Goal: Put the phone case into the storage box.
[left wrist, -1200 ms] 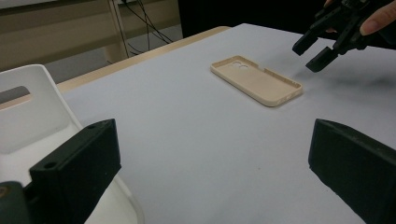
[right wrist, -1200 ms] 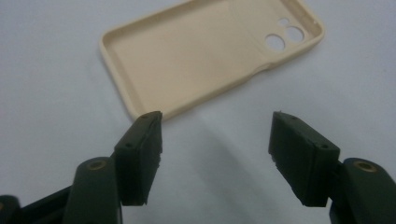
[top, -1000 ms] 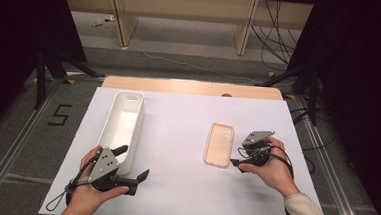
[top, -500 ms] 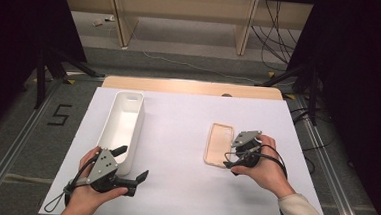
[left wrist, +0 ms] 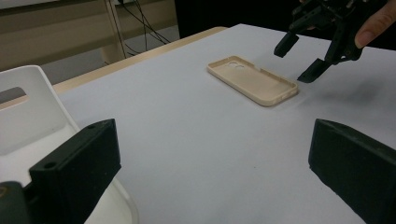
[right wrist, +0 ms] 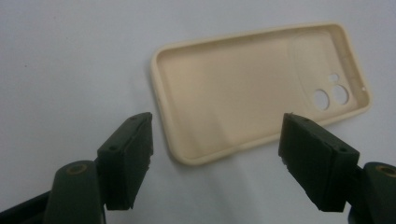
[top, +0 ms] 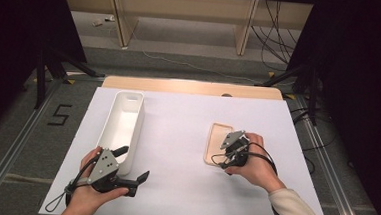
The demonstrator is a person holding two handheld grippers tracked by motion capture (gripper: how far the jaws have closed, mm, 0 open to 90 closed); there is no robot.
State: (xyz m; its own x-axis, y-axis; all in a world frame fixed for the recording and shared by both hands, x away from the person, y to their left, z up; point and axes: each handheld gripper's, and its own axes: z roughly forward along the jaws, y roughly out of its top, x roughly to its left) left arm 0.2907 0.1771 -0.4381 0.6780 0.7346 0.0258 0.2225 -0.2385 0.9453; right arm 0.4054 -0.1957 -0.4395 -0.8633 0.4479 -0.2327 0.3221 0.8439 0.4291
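Observation:
A beige phone case (top: 215, 139) lies open side up on the white table cover, right of centre. My right gripper (top: 224, 158) is open and hovers low at the case's near end, its jaws spread wider than the case (right wrist: 252, 93). In the right gripper view the right gripper (right wrist: 219, 156) has nothing between its jaws. A long white bin (top: 122, 126) stands on the left. My left gripper (top: 134, 163) rests open at the bin's near end, one jaw beside the bin wall (left wrist: 28, 107). From the left gripper (left wrist: 215, 163) I see the case (left wrist: 252, 79) and the right gripper (left wrist: 301, 58) farther off.
The white cover (top: 173, 196) ends in a wooden table edge (top: 189, 87) at the back. Metal rails (top: 11, 146) run along both sides. Bare cover lies between the bin and the case.
The right gripper has moved left and turned down over the case's near end. The left gripper, the bin and the case have stayed put.

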